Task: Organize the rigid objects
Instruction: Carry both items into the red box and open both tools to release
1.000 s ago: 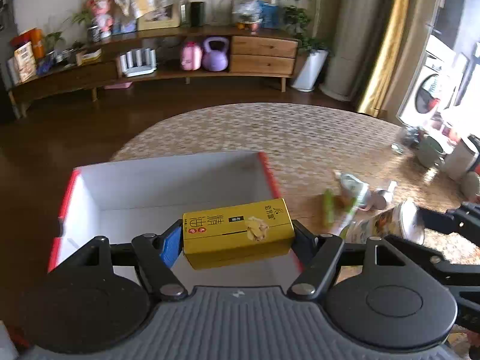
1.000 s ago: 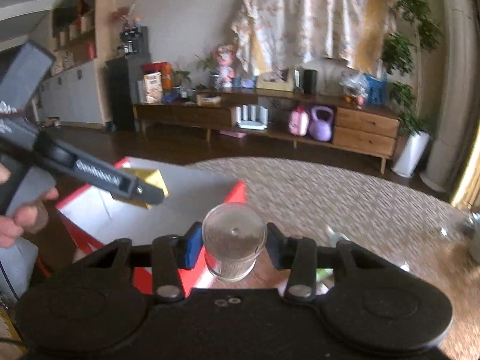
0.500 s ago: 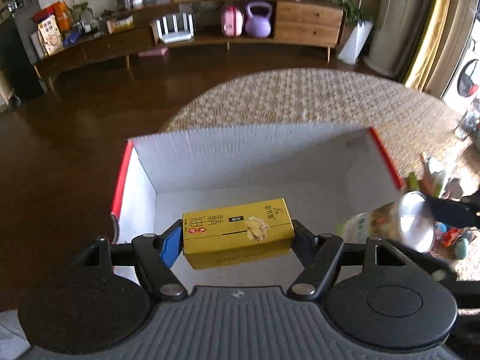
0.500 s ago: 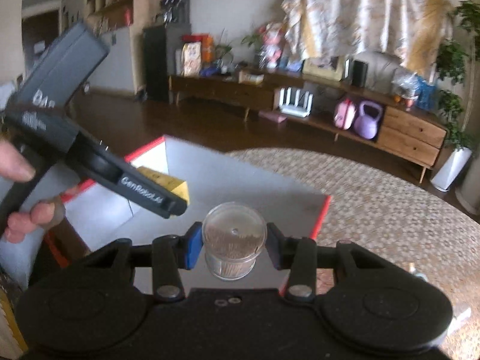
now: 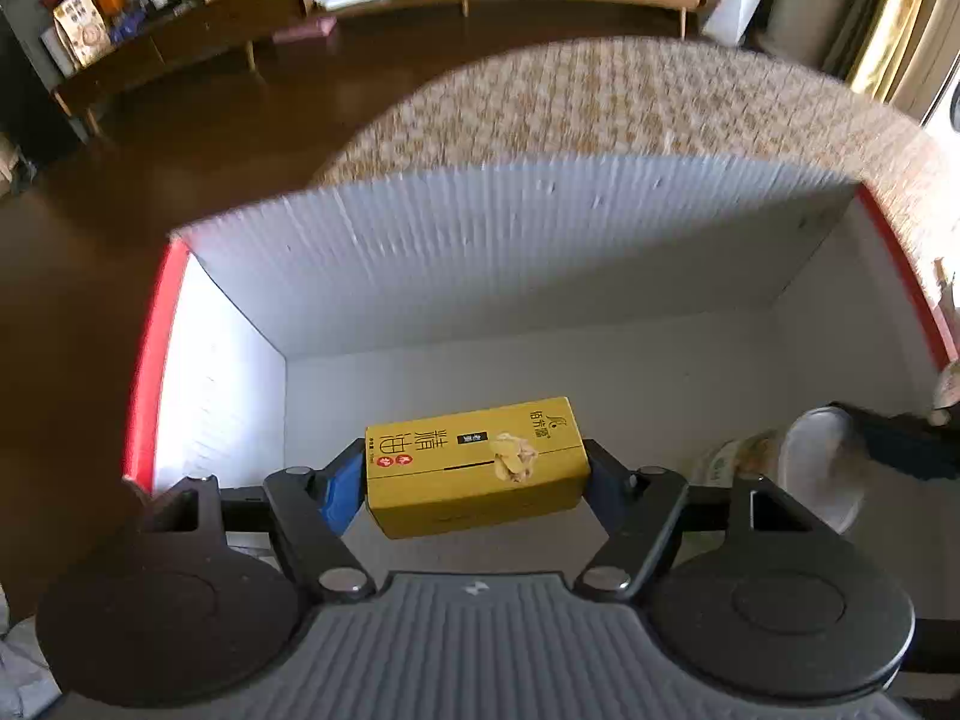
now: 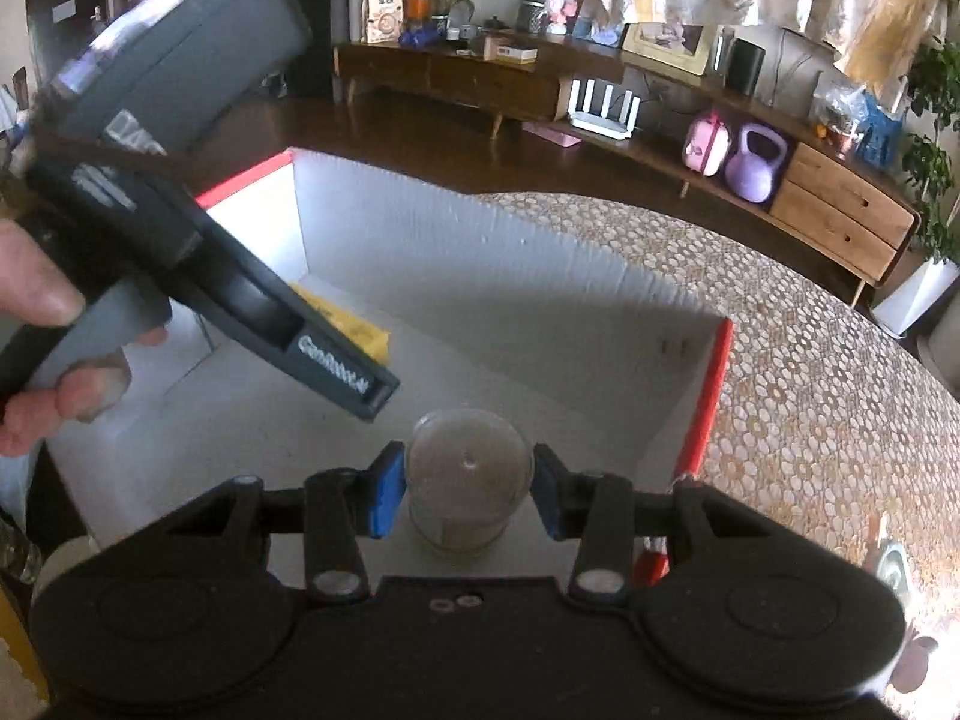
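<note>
The red-rimmed white cardboard box point(image 5: 420, 252) sits on the round patterned table point(image 5: 630, 102); a yellow rectangular carton point(image 5: 474, 465) at six o'clock and a clear plastic jar point(image 5: 816, 474) at four o'clock hang over its floor.

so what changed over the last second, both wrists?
Both grippers swung in over the white bin and tipped down toward its floor; a second ago it lay ahead of them. Nothing was let go: the left gripper is still shut on the yellow box, the right gripper on the clear jar.

left gripper point(image 5: 474, 474) + yellow carton point(image 5: 477, 465): now inside white box point(image 5: 540, 252) | right gripper point(image 6: 465, 489) + jar point(image 6: 468, 474): likewise
</note>
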`<state>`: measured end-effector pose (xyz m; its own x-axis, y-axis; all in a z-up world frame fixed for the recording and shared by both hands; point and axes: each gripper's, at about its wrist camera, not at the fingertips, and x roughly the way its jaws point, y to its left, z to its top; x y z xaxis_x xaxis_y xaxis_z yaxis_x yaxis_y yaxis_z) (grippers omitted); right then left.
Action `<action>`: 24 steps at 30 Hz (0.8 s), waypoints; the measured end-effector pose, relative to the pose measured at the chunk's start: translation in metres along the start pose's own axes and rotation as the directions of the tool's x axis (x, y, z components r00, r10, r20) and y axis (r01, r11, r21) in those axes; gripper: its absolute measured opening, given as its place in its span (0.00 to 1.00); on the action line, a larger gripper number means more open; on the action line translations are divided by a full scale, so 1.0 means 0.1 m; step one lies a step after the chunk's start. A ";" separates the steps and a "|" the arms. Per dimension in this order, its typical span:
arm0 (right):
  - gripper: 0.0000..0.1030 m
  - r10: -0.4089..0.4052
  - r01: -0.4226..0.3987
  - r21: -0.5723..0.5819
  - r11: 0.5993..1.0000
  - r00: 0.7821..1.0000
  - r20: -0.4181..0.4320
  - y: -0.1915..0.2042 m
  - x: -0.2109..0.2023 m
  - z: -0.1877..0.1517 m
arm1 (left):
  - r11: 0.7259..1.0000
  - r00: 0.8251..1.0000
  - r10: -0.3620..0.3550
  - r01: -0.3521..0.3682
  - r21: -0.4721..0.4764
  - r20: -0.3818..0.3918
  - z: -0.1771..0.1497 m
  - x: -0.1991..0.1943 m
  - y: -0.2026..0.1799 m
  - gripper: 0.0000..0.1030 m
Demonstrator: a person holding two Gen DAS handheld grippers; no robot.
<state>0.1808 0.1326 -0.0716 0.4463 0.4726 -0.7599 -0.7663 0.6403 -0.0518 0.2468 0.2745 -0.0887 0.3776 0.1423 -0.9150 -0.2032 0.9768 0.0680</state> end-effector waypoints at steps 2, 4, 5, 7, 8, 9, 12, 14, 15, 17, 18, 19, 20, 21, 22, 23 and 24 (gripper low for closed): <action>0.42 0.001 -0.002 -0.006 1.000 1.000 -0.014 0.01 0.00 0.00 | 1.000 1.000 -0.001 0.002 0.003 -0.026 0.01 0.06 0.01 0.71; 0.43 0.002 -0.002 -0.014 1.000 1.000 -0.028 0.02 -0.01 0.01 | 1.000 0.998 -0.015 0.015 -0.002 -0.057 0.00 0.10 0.02 0.71; 0.43 0.006 -0.007 -0.016 1.000 0.999 -0.037 0.01 -0.01 0.01 | 1.000 0.997 -0.021 0.021 -0.005 -0.076 -0.01 0.12 0.02 0.71; 0.43 0.007 -0.008 -0.023 1.000 0.999 -0.040 -0.02 -0.01 0.02 | 1.000 0.992 -0.028 0.028 -0.006 -0.124 -0.04 0.19 0.01 0.71; 0.43 0.007 -0.008 -0.024 1.000 0.999 -0.041 -0.01 -0.03 0.00 | 1.000 0.989 -0.027 0.027 -0.002 -0.143 -0.06 0.21 0.00 0.71; 0.43 0.013 -0.014 -0.024 1.000 0.999 -0.043 0.00 -0.06 -0.03 | 1.000 0.988 -0.025 0.026 0.004 -0.150 -0.07 0.22 -0.02 0.71; 0.49 0.036 -0.037 -0.025 0.999 0.998 -0.058 0.03 -0.12 -0.07 | 1.000 0.990 -0.010 0.013 0.021 -0.140 -0.08 0.18 -0.05 0.71; 0.58 0.049 -0.050 -0.015 0.999 0.997 -0.063 0.05 -0.17 -0.11 | 1.000 0.990 0.000 0.003 0.022 -0.141 -0.09 0.16 -0.06 0.72; 0.60 0.057 -0.057 -0.009 0.998 0.997 -0.061 0.04 -0.20 -0.12 | 1.000 0.991 0.006 -0.003 0.022 -0.136 -0.09 0.14 -0.06 0.72; 0.61 0.057 -0.057 -0.002 0.998 0.997 -0.049 0.06 -0.27 -0.15 | 1.000 0.993 0.015 -0.012 0.021 -0.116 -0.11 0.07 -0.08 0.72; 0.61 0.060 -0.060 -0.001 0.998 0.997 -0.045 0.06 -0.30 -0.16 | 1.000 0.994 0.017 -0.014 0.023 -0.106 -0.12 0.03 -0.09 0.72; 0.61 0.061 -0.061 0.003 0.998 0.997 -0.040 0.07 -0.33 -0.17 | 1.000 0.995 0.018 -0.016 0.025 -0.094 -0.13 -0.01 -0.10 0.72; 0.61 0.062 -0.061 0.010 0.998 0.998 -0.034 0.07 -0.37 -0.18 | 1.000 0.996 0.019 -0.017 0.023 -0.083 -0.15 -0.06 -0.09 0.72; 0.61 0.065 -0.064 0.018 0.998 0.998 -0.028 0.05 -0.41 -0.18 | 1.000 0.997 0.018 -0.016 0.018 -0.075 -0.17 -0.10 -0.09 0.72; 0.61 0.069 -0.068 0.028 0.997 0.997 -0.022 0.04 -0.45 -0.17 | 1.000 0.998 0.011 -0.010 0.013 -0.063 -0.19 -0.16 -0.09 0.72; 0.61 0.071 -0.070 0.039 0.997 0.997 -0.013 0.04 -0.49 -0.18 | 1.000 0.999 0.007 -0.007 0.009 -0.051 -0.21 -0.22 -0.09 0.72; 0.61 0.073 -0.072 0.048 0.996 0.997 -0.007 0.03 -0.53 -0.18 | 1.000 0.999 0.006 -0.005 0.007 -0.037 -0.24 -0.28 -0.10 0.72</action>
<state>0.1464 0.0982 -0.0431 0.3864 0.5136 -0.7661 -0.7736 0.6328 0.0341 0.2164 0.2570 -0.0733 0.3430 0.1418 -0.9286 -0.1989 0.9771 0.0758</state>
